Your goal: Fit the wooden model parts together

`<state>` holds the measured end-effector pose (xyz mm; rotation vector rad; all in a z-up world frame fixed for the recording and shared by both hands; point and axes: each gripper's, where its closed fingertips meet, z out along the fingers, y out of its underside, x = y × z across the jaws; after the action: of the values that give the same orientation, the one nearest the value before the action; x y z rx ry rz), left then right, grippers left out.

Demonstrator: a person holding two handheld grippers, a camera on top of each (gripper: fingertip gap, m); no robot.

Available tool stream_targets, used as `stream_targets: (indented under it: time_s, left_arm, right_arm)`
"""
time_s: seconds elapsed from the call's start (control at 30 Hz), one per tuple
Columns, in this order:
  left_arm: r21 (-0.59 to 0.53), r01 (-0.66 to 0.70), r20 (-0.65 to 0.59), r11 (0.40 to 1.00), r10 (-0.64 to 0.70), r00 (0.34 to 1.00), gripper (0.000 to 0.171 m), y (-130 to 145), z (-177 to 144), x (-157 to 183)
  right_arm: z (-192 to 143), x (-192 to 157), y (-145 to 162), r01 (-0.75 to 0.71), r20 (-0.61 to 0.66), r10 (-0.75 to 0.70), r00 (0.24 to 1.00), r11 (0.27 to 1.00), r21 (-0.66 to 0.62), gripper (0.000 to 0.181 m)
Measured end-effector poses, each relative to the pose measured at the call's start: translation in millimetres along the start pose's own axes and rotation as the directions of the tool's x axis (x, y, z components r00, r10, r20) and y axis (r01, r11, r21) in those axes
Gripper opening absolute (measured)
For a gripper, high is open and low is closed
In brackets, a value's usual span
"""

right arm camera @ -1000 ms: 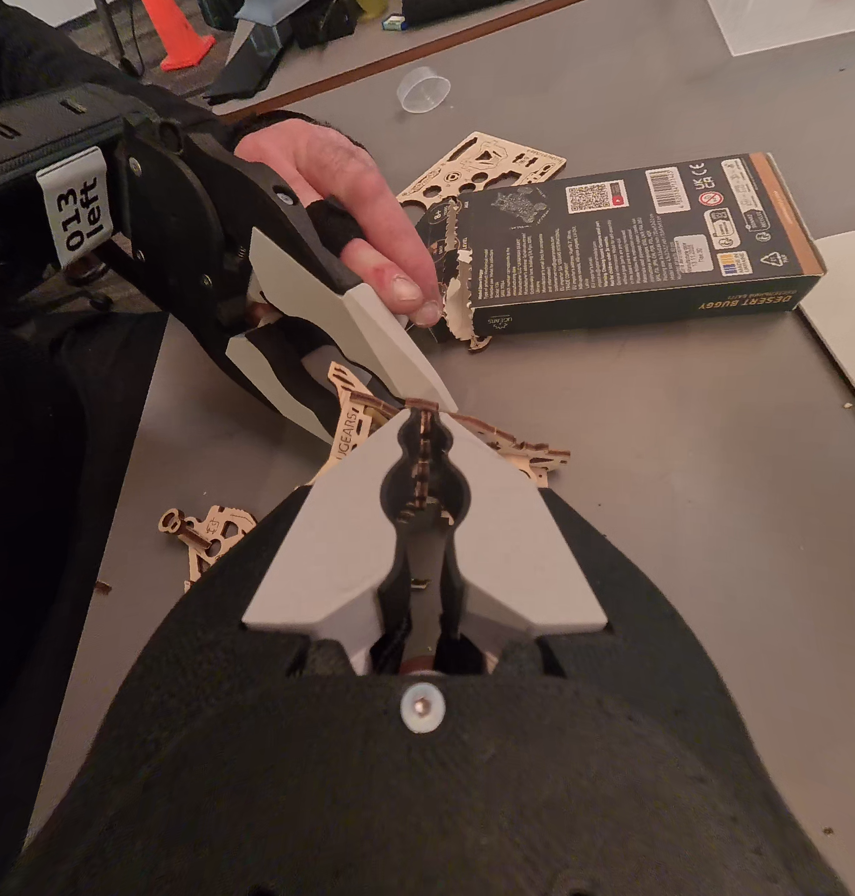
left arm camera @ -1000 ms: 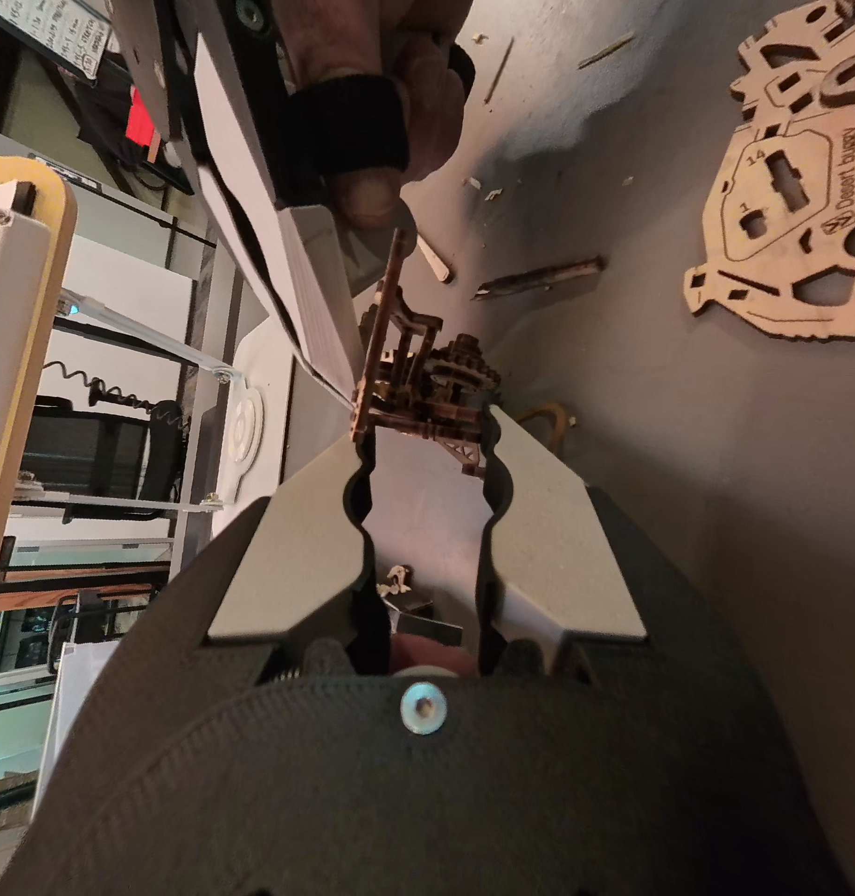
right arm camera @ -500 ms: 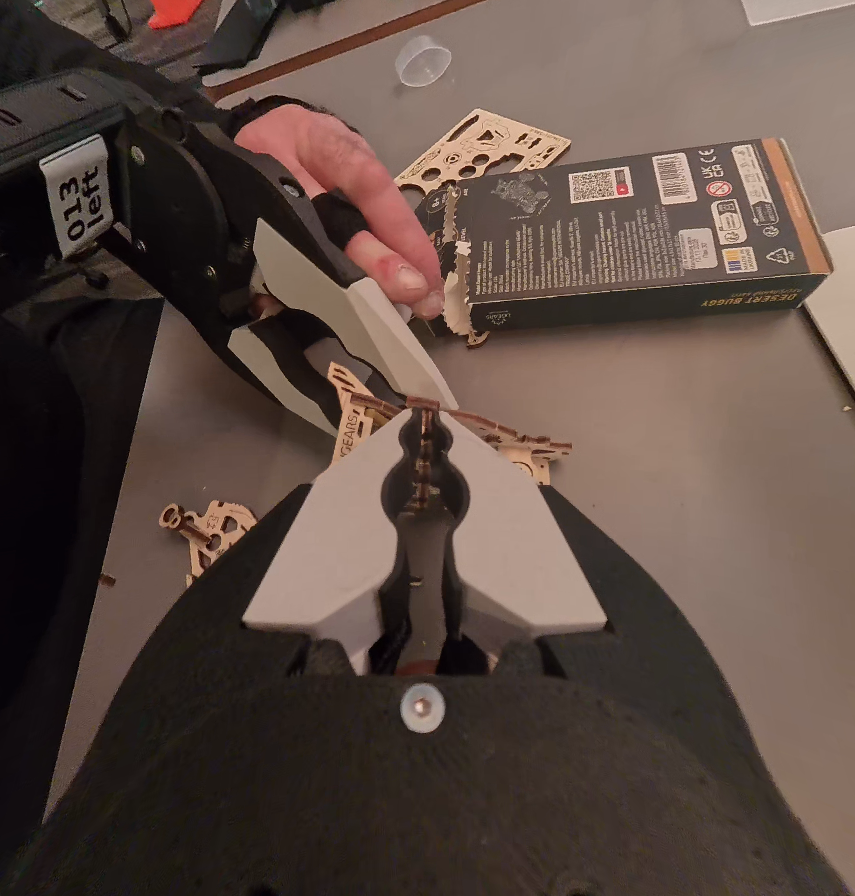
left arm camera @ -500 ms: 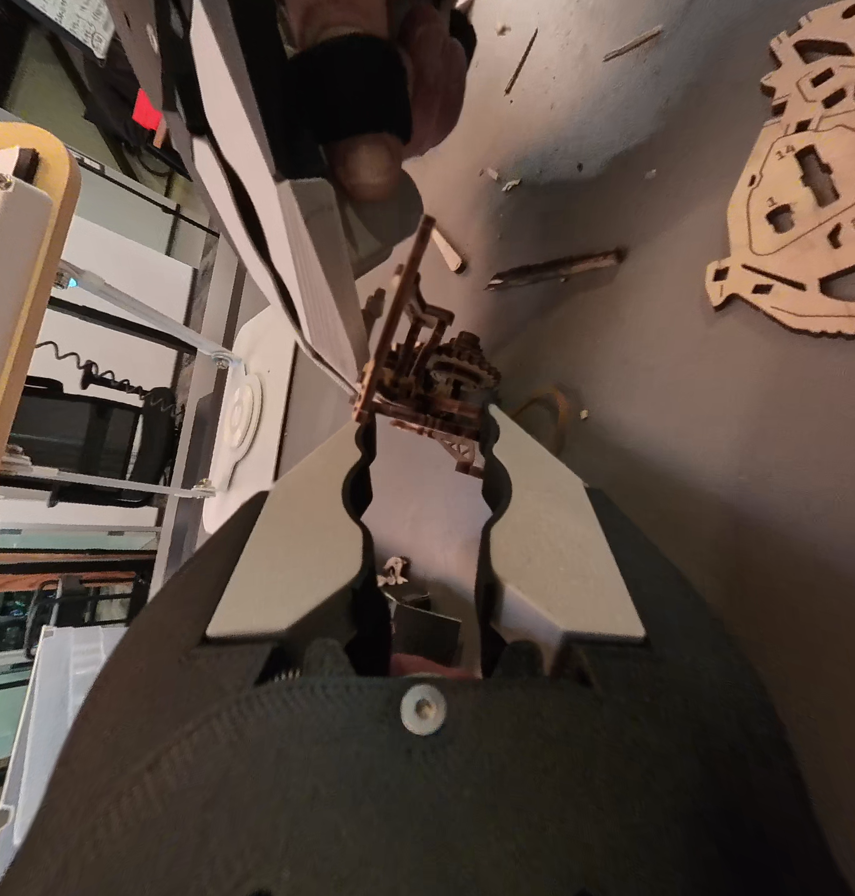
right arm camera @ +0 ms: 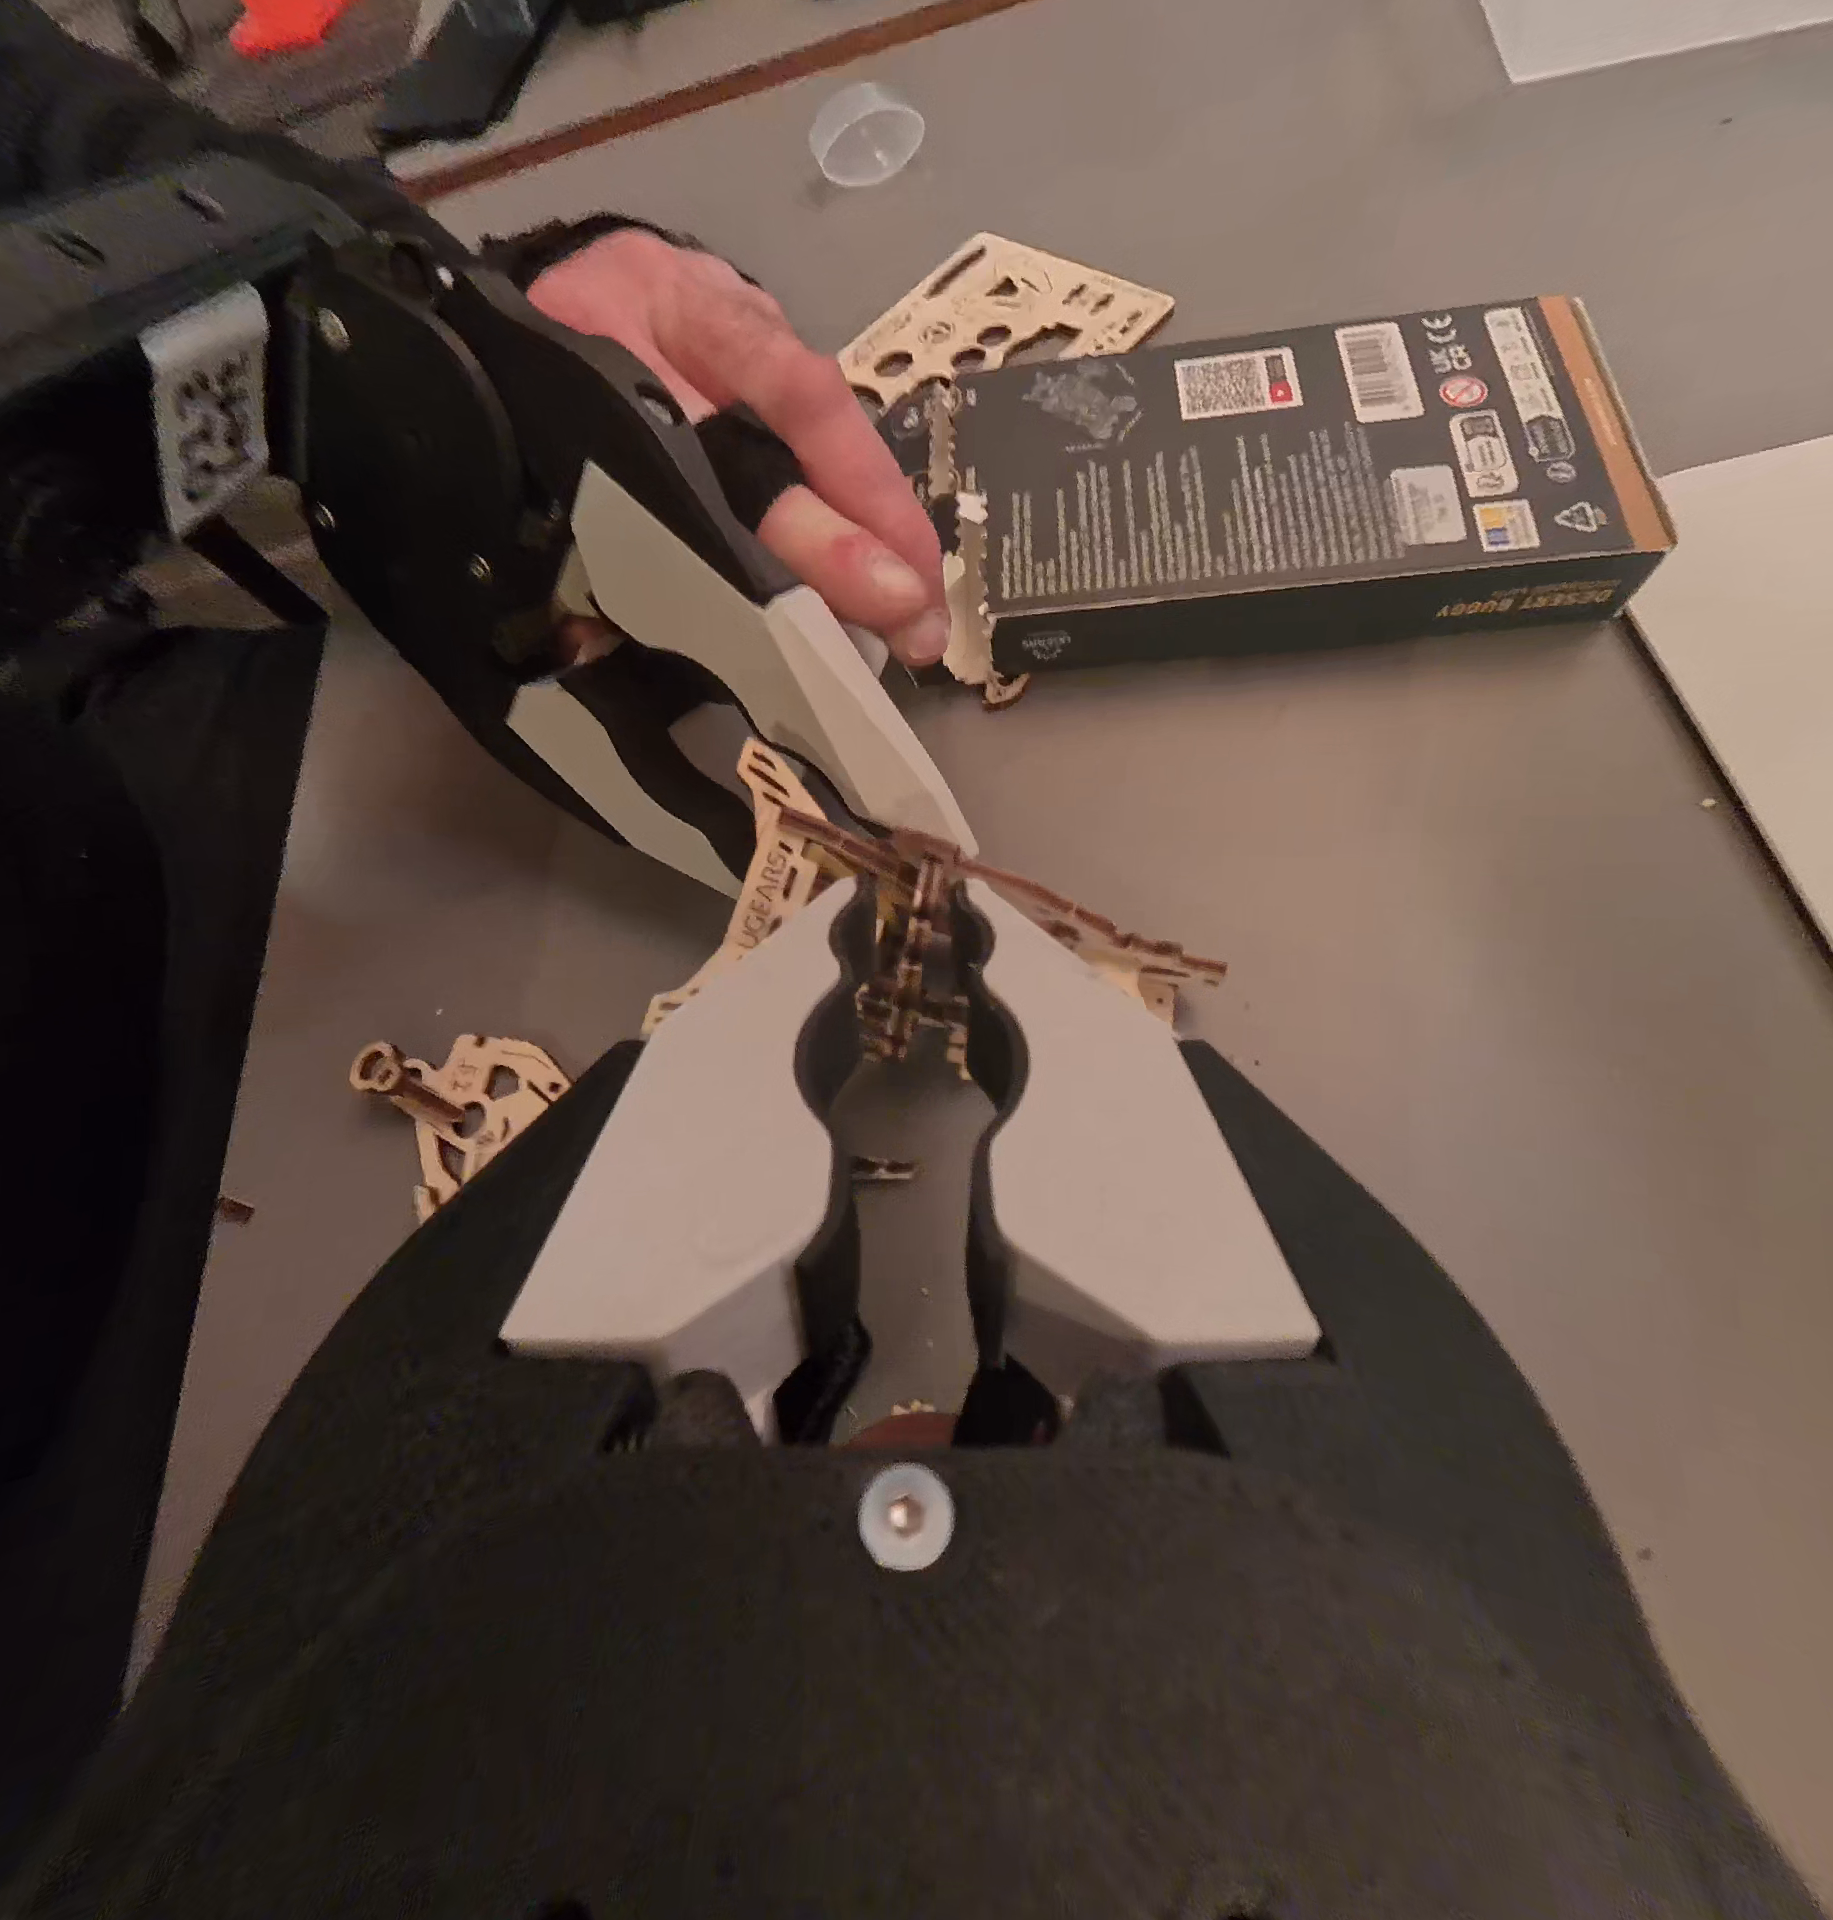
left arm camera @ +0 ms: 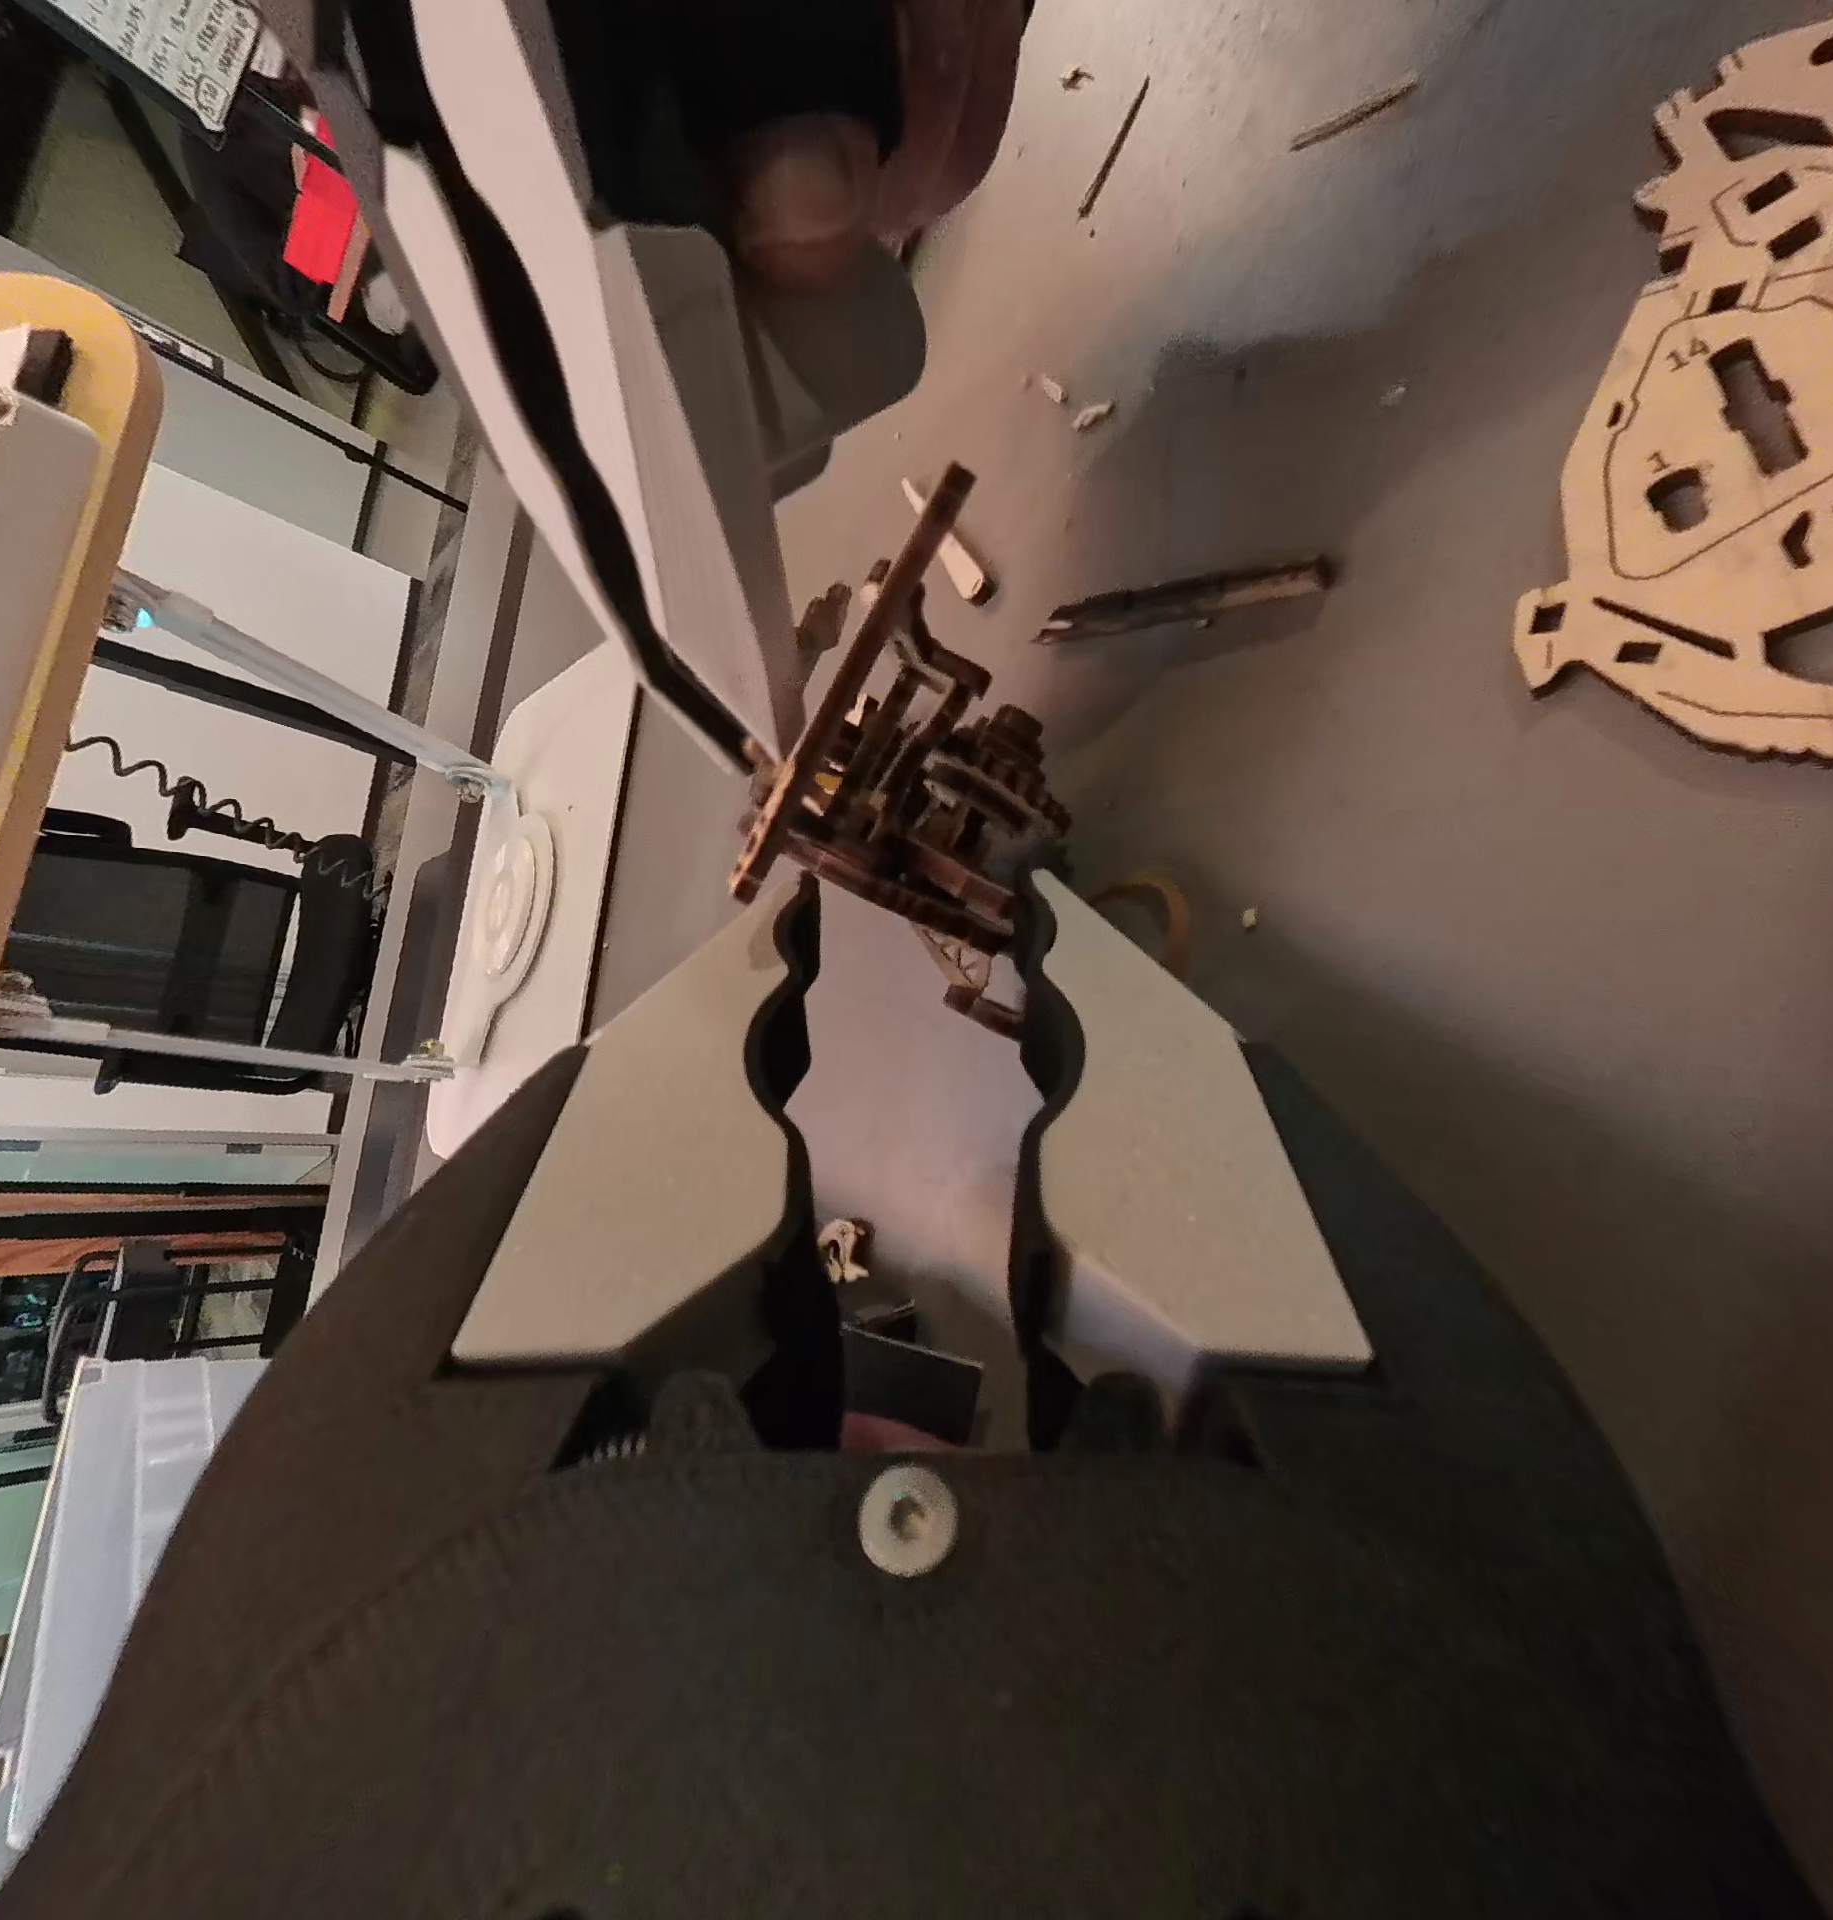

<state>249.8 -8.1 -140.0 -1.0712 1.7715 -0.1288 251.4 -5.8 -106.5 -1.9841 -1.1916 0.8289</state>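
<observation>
A small wooden model (left arm camera: 912,790) with gears and a flat side plate is held in the air above the grey table (left arm camera: 1411,1039). My left gripper (left arm camera: 917,888) is shut on its gear end, with one fingertip on each side. My right gripper (left arm camera: 766,753) comes in from the upper left, and its tips meet the side plate. In the right wrist view, my right gripper (right arm camera: 917,883) is shut on a narrow stack of the model's parts (right arm camera: 917,977). There, the left gripper (right arm camera: 839,857) reaches in from the upper left, held by a hand (right arm camera: 787,416).
On the table lie a black box (right arm camera: 1307,468), a punched wooden sheet (right arm camera: 1005,301), a clear cup (right arm camera: 865,135), a loose wooden part (right arm camera: 455,1101) and a white board (right arm camera: 1785,675). The left wrist view shows another punched sheet (left arm camera: 1722,468), a wooden strip (left arm camera: 1182,603) and splinters. Left and right tips are no more than a few centimetres apart.
The model's side plate has tilted further over to the right in the left wrist view. The right gripper's jaws stand slightly wider around the part. Both grippers keep their hold.
</observation>
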Motion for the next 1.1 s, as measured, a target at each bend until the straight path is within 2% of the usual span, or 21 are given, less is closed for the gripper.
stream_targets:
  time_s: [0.17, 0.53, 0.7, 1.1]
  left_arm:
    - [0.001, 0.006, -0.018, 1.000, -0.006, 1.000, 0.037, -2.1, 2.6, 1.3]
    - [0.007, -0.001, -0.030, 1.000, 0.001, 1.000, 0.040, -5.9, 6.1, 2.7]
    - [-0.014, -0.070, -0.027, 0.997, 0.070, 0.997, 0.041, -6.9, 6.7, 2.0]
    - [-0.020, -0.245, -0.057, 0.969, 0.243, 0.968, 0.037, -6.9, 8.1, -1.1]
  right_arm:
    - [2.4, 1.4, 5.6, -0.011, -0.037, 0.011, 0.999, 1.000, -0.006, 0.002]
    - [2.5, 4.8, 7.6, -0.027, -0.103, 0.031, 0.994, 0.999, 0.032, 0.000]
    - [3.1, 5.5, 7.2, -0.015, -0.102, 0.017, 0.995, 1.000, 0.016, 0.000]
    - [1.5, 7.4, 6.1, 0.062, -0.031, -0.066, 0.997, 0.991, -0.117, 0.000]
